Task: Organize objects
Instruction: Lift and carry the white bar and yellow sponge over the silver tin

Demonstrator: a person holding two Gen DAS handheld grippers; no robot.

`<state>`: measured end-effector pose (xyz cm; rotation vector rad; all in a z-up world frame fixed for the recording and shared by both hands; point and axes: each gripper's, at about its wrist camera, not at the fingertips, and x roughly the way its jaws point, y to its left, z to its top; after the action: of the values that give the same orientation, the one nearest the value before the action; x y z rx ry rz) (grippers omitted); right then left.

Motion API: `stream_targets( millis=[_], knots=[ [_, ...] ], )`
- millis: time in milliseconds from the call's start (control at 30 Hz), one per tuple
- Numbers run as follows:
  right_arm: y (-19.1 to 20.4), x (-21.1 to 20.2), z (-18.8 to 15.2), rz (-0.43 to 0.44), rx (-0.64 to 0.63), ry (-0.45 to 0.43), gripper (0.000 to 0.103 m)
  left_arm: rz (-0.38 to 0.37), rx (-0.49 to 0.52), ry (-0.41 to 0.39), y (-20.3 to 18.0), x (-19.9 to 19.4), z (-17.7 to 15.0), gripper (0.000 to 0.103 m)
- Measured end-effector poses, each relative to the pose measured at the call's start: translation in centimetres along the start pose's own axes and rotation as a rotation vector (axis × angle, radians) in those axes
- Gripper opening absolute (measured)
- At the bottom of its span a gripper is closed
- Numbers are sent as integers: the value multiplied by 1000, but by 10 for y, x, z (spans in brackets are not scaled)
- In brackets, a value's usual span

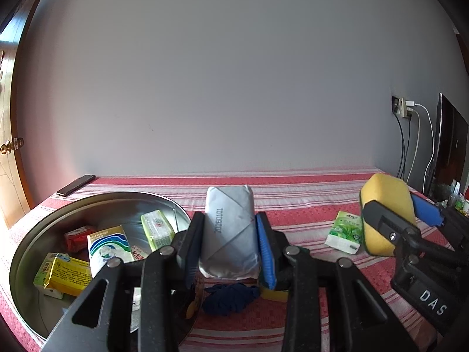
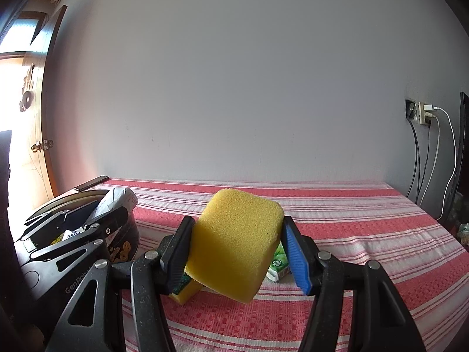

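Note:
My left gripper point(image 1: 228, 249) is shut on a grey-white wrapped packet point(image 1: 230, 231), held above the striped cloth just right of a round metal tin point(image 1: 29, 252). The tin holds several small packs, among them a yellow one point(image 1: 69, 274) and a white-blue one point(image 1: 110, 248). My right gripper point(image 2: 237, 252) is shut on a big yellow sponge point(image 2: 237, 243), lifted off the table; the left wrist view shows the same sponge point(image 1: 387, 205) at the right. A green tissue pack point(image 1: 346, 231) lies on the cloth beside it.
A dark blue cloth bundle point(image 1: 231, 297) and a small yellow-green sponge point(image 2: 184, 290) lie on the red striped tablecloth point(image 2: 351, 234). A phone point(image 1: 76, 185) rests at the far left corner. Cables point(image 2: 422, 158) hang from a wall socket at the right.

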<state>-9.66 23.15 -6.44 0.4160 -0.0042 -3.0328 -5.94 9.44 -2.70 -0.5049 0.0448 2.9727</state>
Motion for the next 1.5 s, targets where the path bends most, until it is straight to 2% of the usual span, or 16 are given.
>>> stream_targets(
  millis=[267,400,700,1033,1267,1500],
  knots=[
    [5,-5,0,8,-22,-23,62,19,-9,-8,3,-5,-1,35],
    [6,-3,2,16,-28,-20,62,36,-29,4,18,-10,1,35],
    [27,-4,23,91,-66,-39,62,141,-58,1,64,-31,8,35],
    [66,10,43,208,-93,-20,62,232,-92,31,106,-35,7,35],
    [108,28,52,316,-131,12,62,281,-118,84,133,-26,1,35],
    [150,48,54,379,-181,56,62,310,-151,122,155,-20,-4,35]
  ],
)
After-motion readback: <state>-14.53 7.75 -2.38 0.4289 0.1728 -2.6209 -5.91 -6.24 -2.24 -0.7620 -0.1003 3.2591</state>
